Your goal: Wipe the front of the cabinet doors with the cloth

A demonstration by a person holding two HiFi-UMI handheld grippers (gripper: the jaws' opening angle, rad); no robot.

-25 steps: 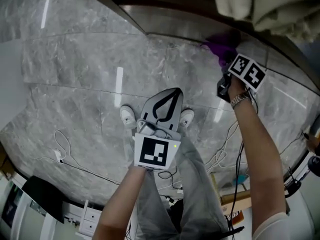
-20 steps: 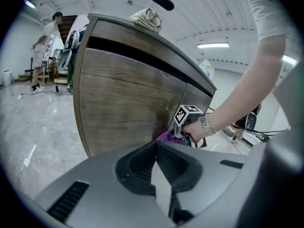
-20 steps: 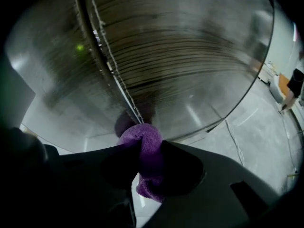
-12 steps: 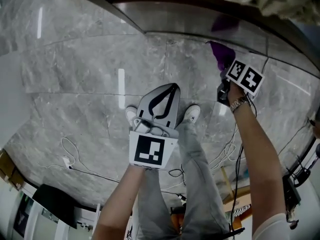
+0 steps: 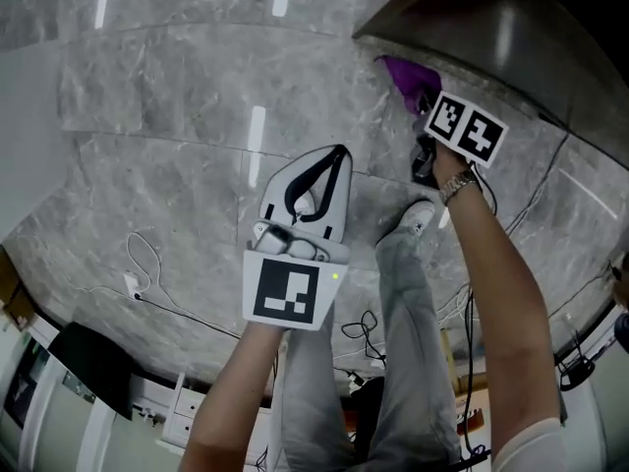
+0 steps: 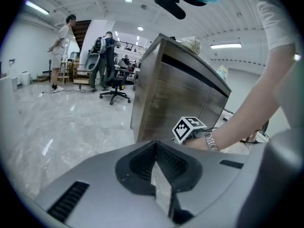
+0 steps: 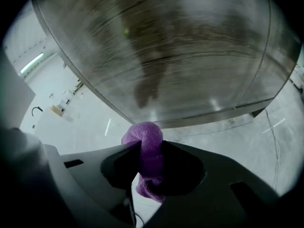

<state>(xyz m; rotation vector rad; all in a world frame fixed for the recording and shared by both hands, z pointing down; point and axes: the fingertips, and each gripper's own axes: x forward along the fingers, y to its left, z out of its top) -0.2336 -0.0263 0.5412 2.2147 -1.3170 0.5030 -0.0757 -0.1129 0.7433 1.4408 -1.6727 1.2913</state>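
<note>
Our right claw pinches the purple cloth, bunched between its jaws, near the lower edge of the cabinet door. Our left claw is closed on nothing, over the floor.

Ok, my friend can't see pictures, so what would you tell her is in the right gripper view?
The right gripper is shut on a bunched purple cloth, pointing at the shiny brown-grey cabinet door that fills the top of the picture. Pale marble floor shows below the door.
</note>
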